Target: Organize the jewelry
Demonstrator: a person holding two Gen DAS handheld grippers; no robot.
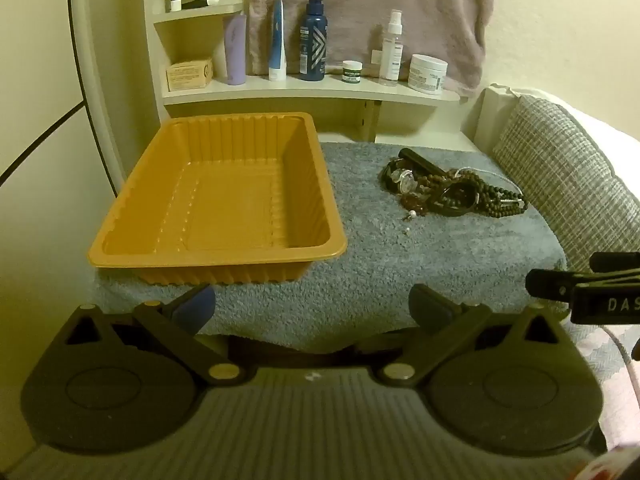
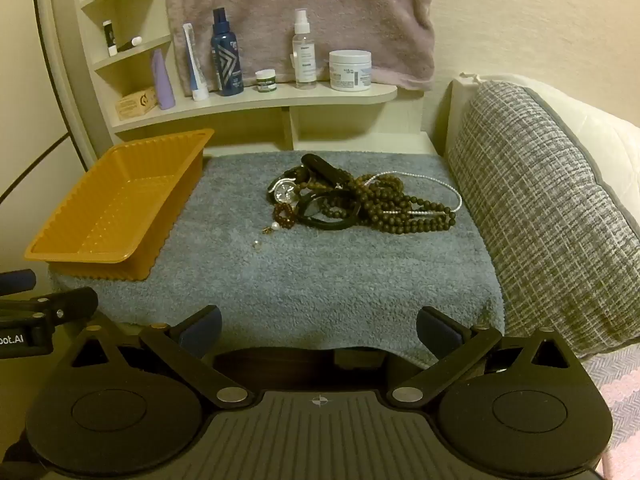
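L gripper [image 1: 312, 312]: your jaws spread wide, empty.
R gripper [image 2: 318, 328]: same, wide, empty.
Tray [image 1: 120, 240]: left of frame.
Jewelry pile [image 2: 360, 200]: center, on towel [image 2: 320, 288].

Home bedroom corner — toiletry shelf [image 2: 256, 104], pillow [image 2: 540, 200] alongside.

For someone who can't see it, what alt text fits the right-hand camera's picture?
A tangled jewelry pile of dark bead strands and a watch lies on a grey towel, beside an empty orange tray. The right gripper hangs open in front.
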